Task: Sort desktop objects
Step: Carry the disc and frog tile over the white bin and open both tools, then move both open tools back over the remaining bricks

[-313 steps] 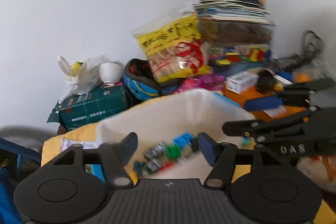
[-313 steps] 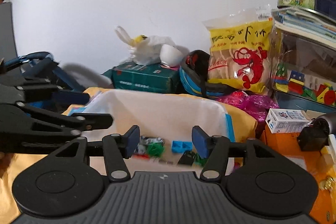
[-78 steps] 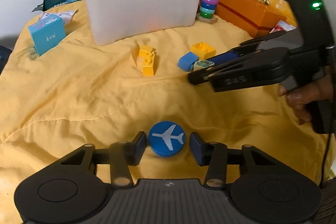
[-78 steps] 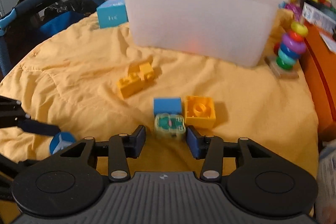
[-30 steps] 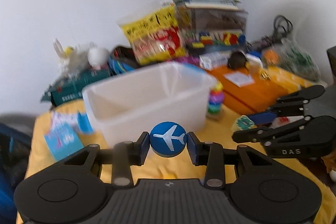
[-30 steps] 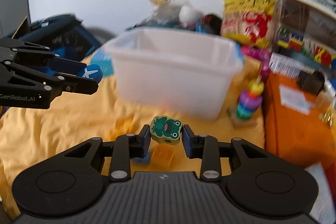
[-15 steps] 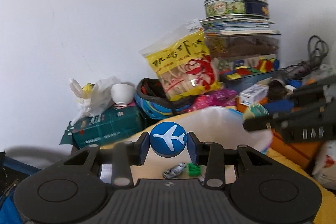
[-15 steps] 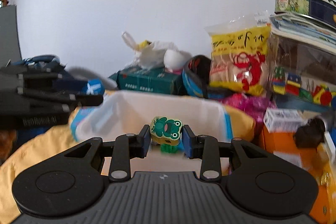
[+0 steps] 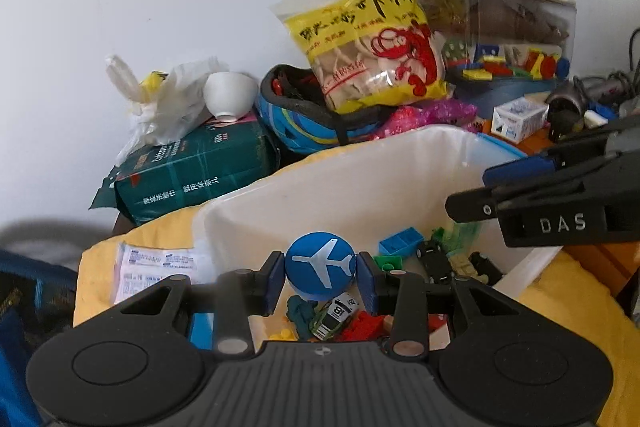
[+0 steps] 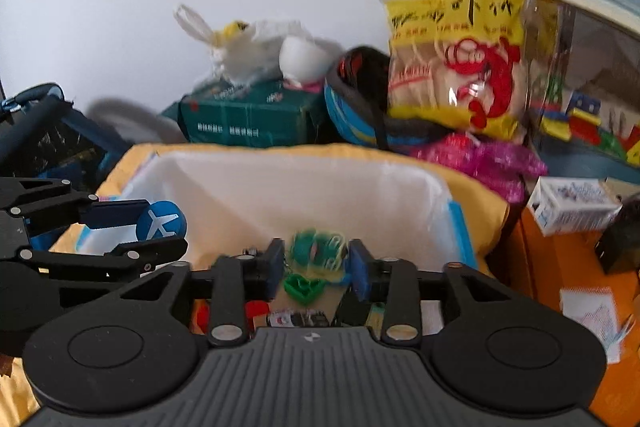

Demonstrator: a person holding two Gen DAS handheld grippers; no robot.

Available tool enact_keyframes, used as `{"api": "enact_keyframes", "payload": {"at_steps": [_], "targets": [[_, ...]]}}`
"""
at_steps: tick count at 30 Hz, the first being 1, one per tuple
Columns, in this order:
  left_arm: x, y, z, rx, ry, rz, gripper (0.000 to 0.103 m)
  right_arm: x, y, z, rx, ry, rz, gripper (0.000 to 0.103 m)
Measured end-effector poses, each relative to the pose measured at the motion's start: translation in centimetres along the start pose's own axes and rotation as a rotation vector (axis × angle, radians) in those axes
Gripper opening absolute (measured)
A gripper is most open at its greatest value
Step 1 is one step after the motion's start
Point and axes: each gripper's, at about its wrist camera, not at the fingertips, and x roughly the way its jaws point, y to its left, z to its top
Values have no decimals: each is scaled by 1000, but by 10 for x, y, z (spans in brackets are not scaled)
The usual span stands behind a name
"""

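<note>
My left gripper (image 9: pixel 320 265) is shut on a round blue disc with a white airplane (image 9: pixel 320 263), held above the near-left part of the white plastic bin (image 9: pixel 360 163). The right wrist view shows the same disc (image 10: pixel 161 225) in the left gripper (image 10: pixel 160 227) at the bin's left rim. My right gripper (image 10: pixel 317 263) hangs over the bin (image 10: pixel 280 155) and its jaws are opening. The green frog piece (image 10: pixel 318 247) is a blur between them, clear of both pads. Several small toys lie on the bin floor, among them a toy car (image 9: pixel 334 311) and a green brick (image 10: pixel 302 287).
Behind the bin are a green box (image 9: pixel 192 167), a white cup (image 9: pixel 230 95), a blue helmet (image 9: pixel 296 123) and a yellow snack bag (image 9: pixel 372 43). An orange box (image 10: pixel 560 267) with a small white carton (image 10: pixel 572 205) stands to the right. Yellow cloth (image 9: pixel 560 303) covers the table.
Both grippers have come further over the bin, so its inside now shows. The right jaws have spread and the frog has come loose between them. The left gripper still holds the disc.
</note>
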Motion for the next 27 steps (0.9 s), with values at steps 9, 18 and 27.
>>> {"api": "enact_keyframes", "payload": {"at_steps": [9,18,27], "targets": [[-67,-12,-14,-6,-91,-55,55,-47,1,-5,-32,-113,33,57],[-94,-40,-91,-18,36,-105,58,-83,7,-62,-97,-82,74,59],[-80,-64,-152,-22,205,-133,58,-69,18,-151,-120,122,86,58]]}}
